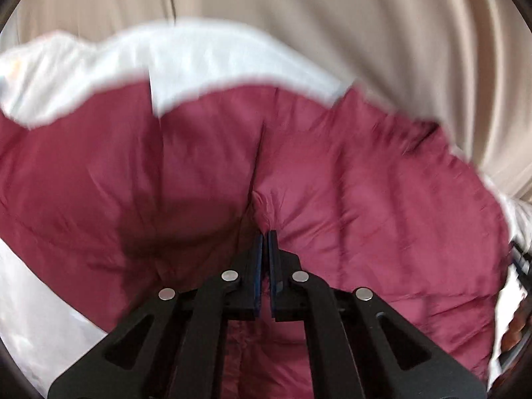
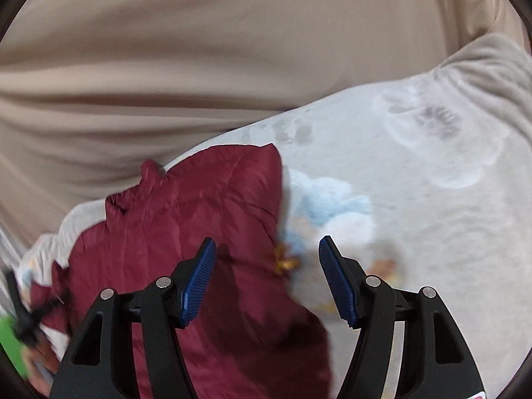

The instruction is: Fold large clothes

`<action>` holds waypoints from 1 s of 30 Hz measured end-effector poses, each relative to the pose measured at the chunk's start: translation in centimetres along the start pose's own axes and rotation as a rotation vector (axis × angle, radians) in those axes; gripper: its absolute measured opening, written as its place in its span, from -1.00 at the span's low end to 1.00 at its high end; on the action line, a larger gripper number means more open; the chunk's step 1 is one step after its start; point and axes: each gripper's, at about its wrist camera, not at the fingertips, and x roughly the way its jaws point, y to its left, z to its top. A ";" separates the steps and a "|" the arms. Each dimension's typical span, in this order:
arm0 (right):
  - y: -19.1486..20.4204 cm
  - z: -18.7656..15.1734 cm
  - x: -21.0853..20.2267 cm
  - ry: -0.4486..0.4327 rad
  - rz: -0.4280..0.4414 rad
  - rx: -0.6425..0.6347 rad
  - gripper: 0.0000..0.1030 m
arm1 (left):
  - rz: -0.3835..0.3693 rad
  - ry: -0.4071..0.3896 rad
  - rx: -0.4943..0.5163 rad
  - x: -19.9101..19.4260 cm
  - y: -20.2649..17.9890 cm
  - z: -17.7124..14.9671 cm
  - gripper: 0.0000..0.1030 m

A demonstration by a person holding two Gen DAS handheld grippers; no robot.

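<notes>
Left wrist view: my left gripper [image 1: 265, 237] pinches a fold of the puffy maroon jacket [image 1: 349, 183], spread on the pale blanket [image 1: 199, 63]; soft, light, probably slippery. Right wrist view: my right gripper [image 2: 266, 249] gapes empty above the jacket's edge, likely the next hold.

I am holding my right gripper [image 2: 266, 249] with its jaws apart above the maroon quilted jacket [image 2: 199, 206]. Nothing is lying between the blue ribbed pads [image 2: 199, 279]. The jacket is resting on a pale printed blanket [image 2: 415, 183]. A beige curtain [image 2: 199, 50] is hanging behind the blanket.
</notes>
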 end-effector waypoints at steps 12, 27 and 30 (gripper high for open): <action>-0.4 0.0 5.3 0.031 -0.027 -0.118 -0.62 | 0.045 -0.081 0.065 1.3 -2.4 -2.3 -0.90; 3.1 -4.2 3.2 0.069 -0.088 -0.294 -0.94 | 0.023 -0.104 0.056 -0.1 -1.6 -3.3 -0.76; -0.3 -3.6 3.3 0.067 -0.020 -0.134 -1.00 | -0.030 -0.109 0.009 -0.1 -0.7 -3.2 -0.68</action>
